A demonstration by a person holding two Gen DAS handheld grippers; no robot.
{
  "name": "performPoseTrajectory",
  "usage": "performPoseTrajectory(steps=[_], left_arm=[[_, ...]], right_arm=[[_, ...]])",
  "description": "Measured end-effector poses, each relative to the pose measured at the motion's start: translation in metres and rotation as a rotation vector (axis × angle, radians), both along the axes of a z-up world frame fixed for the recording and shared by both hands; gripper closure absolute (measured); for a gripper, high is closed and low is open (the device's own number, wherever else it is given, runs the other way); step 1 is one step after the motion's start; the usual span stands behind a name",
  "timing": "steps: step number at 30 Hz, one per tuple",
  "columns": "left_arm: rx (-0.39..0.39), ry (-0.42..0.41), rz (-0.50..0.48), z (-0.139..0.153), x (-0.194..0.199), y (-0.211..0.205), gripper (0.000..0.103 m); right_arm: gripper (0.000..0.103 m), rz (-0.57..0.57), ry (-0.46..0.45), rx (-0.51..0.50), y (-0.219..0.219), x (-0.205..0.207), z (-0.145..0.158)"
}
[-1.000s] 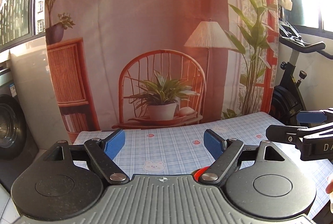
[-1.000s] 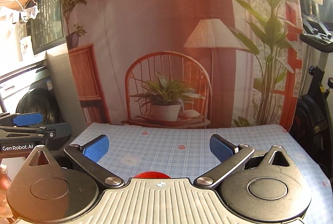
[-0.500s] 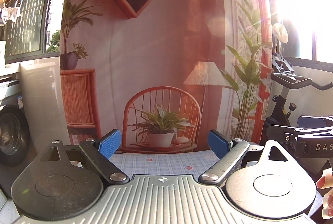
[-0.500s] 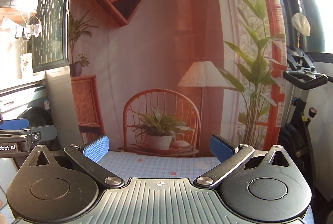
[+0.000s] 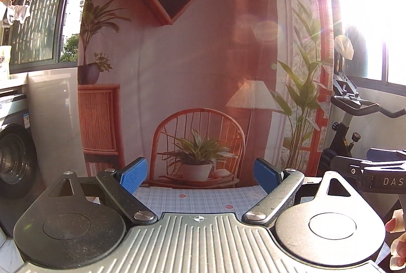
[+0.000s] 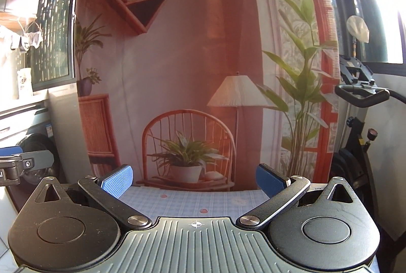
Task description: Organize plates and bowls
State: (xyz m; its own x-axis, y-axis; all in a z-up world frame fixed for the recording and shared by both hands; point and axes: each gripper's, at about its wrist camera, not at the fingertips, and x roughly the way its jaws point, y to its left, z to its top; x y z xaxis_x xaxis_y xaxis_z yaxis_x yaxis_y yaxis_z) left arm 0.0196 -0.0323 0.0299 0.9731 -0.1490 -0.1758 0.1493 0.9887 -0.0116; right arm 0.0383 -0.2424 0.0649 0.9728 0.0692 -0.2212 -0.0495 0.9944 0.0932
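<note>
No plate or bowl shows in either view. My left gripper (image 5: 200, 175) is open and empty, its blue pads spread wide, pointing level at the far end of the table (image 5: 203, 197) with its blue checked cloth. My right gripper (image 6: 194, 178) is also open and empty, held level over the same cloth (image 6: 192, 199). The right gripper's side shows at the right edge of the left wrist view (image 5: 375, 171), and the left gripper's side shows at the left edge of the right wrist view (image 6: 22, 164).
A printed backdrop (image 5: 198, 70) of a chair, plant and lamp hangs behind the table. A washing machine (image 5: 12, 161) stands at the left. An exercise bike (image 6: 360, 121) stands at the right.
Both grippers have tilted upward, so the tabletop has dropped low in the views. The red object near the front edge has gone out of sight. Both stayed open.
</note>
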Motion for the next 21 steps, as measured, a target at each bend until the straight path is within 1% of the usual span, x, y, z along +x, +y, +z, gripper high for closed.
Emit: performPoseTrajectory(steps=[7, 21], left_arm=[[0.002, 0.01, -0.004, -0.0014, -0.0004, -0.0011, 0.011], [0.002, 0.013, -0.007, -0.0017, -0.0003, -0.0006, 0.011]], right_arm=[[0.0, -0.005, 0.012, 0.012, -0.0017, 0.0009, -0.0048], [0.0, -0.013, 0.015, 0.023, -0.0054, 0.0009, -0.0052]])
